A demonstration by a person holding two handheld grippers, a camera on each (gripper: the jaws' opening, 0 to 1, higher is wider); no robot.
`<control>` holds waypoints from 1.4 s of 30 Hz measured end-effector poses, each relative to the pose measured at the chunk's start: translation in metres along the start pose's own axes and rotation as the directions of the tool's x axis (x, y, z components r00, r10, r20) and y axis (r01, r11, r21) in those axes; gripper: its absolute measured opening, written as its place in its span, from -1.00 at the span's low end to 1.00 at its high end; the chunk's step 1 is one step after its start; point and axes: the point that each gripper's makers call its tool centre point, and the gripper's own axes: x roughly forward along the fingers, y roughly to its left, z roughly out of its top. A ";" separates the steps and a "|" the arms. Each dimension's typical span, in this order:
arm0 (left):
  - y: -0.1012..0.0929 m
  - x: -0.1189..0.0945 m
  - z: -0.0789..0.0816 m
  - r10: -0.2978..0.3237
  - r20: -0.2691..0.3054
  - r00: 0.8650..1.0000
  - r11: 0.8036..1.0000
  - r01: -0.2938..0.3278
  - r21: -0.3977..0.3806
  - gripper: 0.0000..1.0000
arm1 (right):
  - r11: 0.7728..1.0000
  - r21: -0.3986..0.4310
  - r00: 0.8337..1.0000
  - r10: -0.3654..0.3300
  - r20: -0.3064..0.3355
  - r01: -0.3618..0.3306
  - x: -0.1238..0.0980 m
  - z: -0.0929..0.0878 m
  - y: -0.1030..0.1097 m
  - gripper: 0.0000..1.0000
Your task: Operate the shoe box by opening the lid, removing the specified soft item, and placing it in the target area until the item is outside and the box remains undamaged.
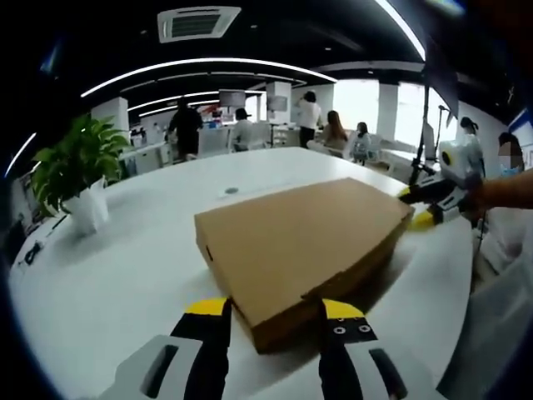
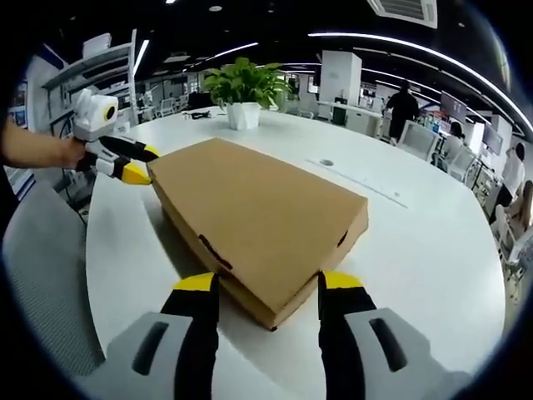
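From the left gripper (image 1: 279, 312), the near corner of the closed cardboard shoe box (image 1: 300, 246) sits directly ahead, between the two parted, yellow-tipped jaws, which stand spread to either side of the corner and hold nothing. The box lies flat on the white table (image 1: 108, 283), its long axis running away from this gripper toward the far end, where the right gripper (image 1: 420, 208) comes in from the right with its tips at the far corner; whether they touch the cardboard there is hard to say at this size. The right gripper view gives the mirror case: the right gripper (image 2: 268, 287) has its jaws spread wide about the opposite corner of the shoe box (image 2: 258, 217), also empty, and the left gripper (image 2: 137, 164) shows beyond at the far corner, held in a person's hand (image 2: 71, 152). Both grippers seem about equally close to the box, one at each end, each held low and roughly level with the lid. The lid is still shut, so opening looks like the step in hand. Farther off stand a potted plant (image 2: 243, 87) and office desks with people (image 1: 187, 125).
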 end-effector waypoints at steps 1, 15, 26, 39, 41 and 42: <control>0.002 -0.002 -0.001 0.002 -0.001 1.000 1.000 -0.002 -0.001 -0.17 | 1.000 -0.002 1.000 0.002 0.000 -0.002 0.001 0.001 0.001 -0.13; 0.019 -0.024 -0.015 0.016 -0.020 1.000 1.000 -0.016 -0.009 -0.18 | 1.000 -0.007 1.000 0.020 -0.004 -0.020 0.012 0.007 0.026 -0.14; 0.033 -0.042 -0.024 0.010 -0.047 0.999 1.000 -0.010 -0.003 -0.18 | 1.000 -0.006 0.999 0.030 -0.013 -0.030 0.019 0.012 0.050 -0.16; 0.051 -0.066 -0.039 0.005 -0.086 0.996 1.000 -0.003 0.014 -0.18 | 0.999 -0.005 0.998 0.052 -0.018 -0.052 0.028 0.016 0.082 -0.19; 0.051 -0.069 -0.040 0.005 -0.090 0.996 1.000 -0.004 0.013 -0.18 | 0.999 -0.005 0.998 0.054 -0.018 -0.054 0.029 0.016 0.087 -0.19; 0.053 -0.071 -0.042 0.005 -0.092 0.996 1.000 -0.004 0.013 -0.18 | 0.998 -0.004 0.998 0.055 -0.018 -0.055 0.029 0.017 0.088 -0.20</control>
